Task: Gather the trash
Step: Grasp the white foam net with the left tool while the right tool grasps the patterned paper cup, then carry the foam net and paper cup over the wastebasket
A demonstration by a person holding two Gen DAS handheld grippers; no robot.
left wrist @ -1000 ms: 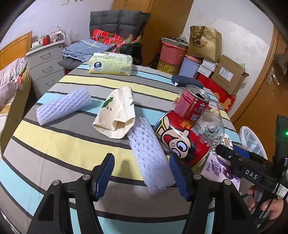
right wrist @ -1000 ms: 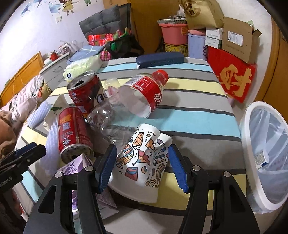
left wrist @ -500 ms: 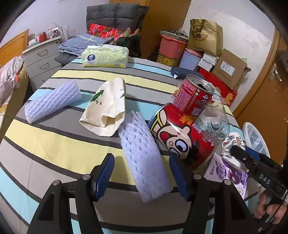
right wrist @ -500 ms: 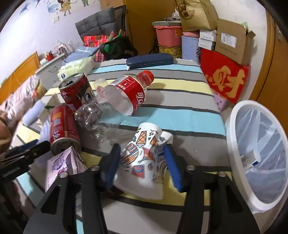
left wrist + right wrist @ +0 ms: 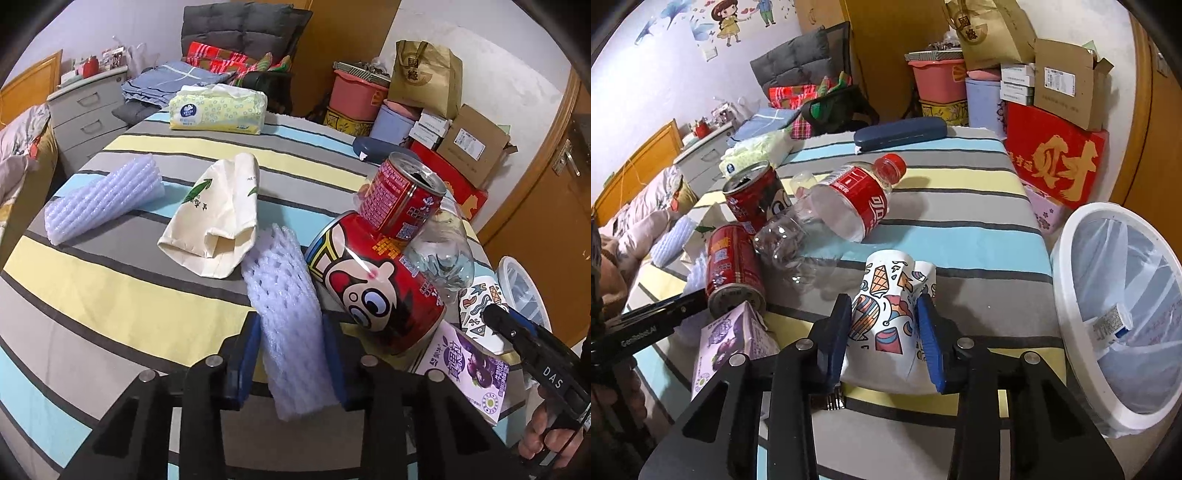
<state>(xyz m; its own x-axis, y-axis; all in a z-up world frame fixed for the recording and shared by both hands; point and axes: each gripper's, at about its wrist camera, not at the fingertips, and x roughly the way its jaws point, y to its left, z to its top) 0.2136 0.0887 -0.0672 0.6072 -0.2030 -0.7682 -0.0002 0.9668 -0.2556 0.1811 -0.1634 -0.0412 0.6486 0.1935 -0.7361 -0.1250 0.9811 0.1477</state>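
Note:
My left gripper is shut on a white foam net sleeve lying on the striped table. My right gripper is shut on a crumpled patterned paper cup and holds it just above the table, left of the white trash bin. Two red cans, a clear plastic bottle and a purple carton lie to the cup's left. A second foam sleeve and a cream paper bag lie further left.
A tissue pack and a dark blue case sit at the table's far side. Boxes, tubs and a paper bag are stacked beyond by the wall. The bin holds a liner and a small wrapper.
Both grippers have closed: the left on the foam sleeve, the right on the paper cup. The right gripper has lifted the cup a little and the bin now shows closer.

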